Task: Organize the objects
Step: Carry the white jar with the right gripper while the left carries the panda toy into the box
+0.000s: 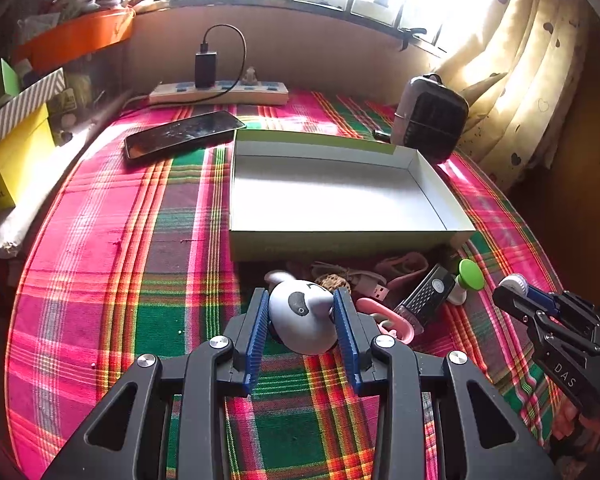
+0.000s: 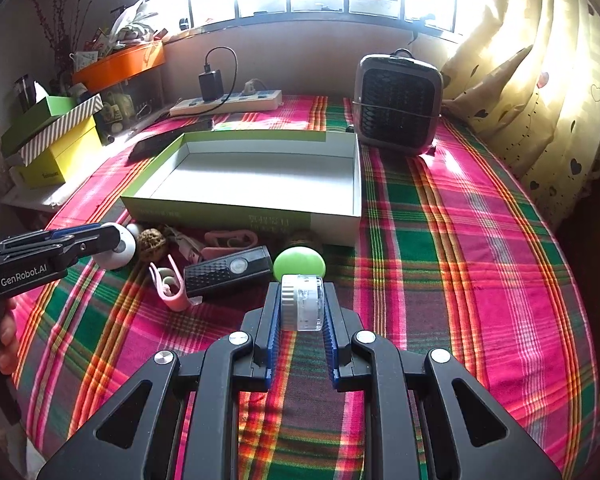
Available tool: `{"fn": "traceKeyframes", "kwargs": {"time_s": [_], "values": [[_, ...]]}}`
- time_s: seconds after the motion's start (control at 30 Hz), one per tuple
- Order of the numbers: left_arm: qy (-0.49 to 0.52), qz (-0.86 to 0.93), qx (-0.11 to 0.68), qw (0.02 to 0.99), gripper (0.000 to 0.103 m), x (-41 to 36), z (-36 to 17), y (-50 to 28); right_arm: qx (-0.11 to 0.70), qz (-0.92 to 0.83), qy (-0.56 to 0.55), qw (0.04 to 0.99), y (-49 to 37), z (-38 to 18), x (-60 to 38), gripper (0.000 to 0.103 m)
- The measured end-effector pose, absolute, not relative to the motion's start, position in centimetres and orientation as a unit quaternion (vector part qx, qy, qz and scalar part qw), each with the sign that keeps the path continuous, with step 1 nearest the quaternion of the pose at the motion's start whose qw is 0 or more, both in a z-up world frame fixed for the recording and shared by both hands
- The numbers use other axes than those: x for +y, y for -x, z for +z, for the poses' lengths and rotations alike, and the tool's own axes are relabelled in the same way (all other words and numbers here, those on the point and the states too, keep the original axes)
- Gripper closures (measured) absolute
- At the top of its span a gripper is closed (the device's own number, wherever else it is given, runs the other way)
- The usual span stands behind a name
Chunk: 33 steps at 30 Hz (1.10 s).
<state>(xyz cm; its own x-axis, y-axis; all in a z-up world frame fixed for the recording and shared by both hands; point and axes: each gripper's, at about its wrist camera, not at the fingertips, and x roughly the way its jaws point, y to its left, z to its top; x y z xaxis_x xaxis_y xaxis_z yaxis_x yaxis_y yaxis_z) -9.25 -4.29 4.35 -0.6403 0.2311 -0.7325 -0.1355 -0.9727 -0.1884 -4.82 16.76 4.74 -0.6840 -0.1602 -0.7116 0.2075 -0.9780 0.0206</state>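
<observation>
Left claw (image 1: pixel 302 322): pinching white panda toy (image 1: pixel 306 316), near the pile on plaid cloth (image 1: pixel 100 280).
Right claw (image 2: pixel 300 312): pinching small clear wheel (image 2: pixel 303 302), above the cloth.
Pile: black ribbed gadget (image 2: pixel 228 270), green knob (image 2: pixel 299 263), pink clip (image 2: pixel 168 286).
Box (image 2: pixel 220 212): behind pile, open, empty.

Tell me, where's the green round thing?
In the right wrist view, the green round thing sits just beyond the right gripper, before the box.

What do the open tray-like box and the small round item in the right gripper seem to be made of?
The box looks like cardboard: thin folded walls, matte white inside, printed green outside. The round item in the right gripper looks like plastic: a see-through glossy body with a ribbed grey-white ring at one end.
</observation>
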Motion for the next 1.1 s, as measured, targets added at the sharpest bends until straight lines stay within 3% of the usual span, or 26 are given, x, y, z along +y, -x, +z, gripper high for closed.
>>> {"fn": "traceKeyframes", "kwargs": {"time_s": [0.5, 1.1], "values": [[0.394, 0.910, -0.046, 0.119, 0.072, -3.7, 6.7, 12.6, 0.035, -0.918, -0.374, 0.128, 9.2, 7.2, 14.6, 0.083], [0.413, 0.901, -0.043, 0.126, 0.072, -3.2, 5.9, 20.1, 0.031, -0.899, -0.416, 0.133, 18.2, 6.2, 12.3, 0.083]]}}
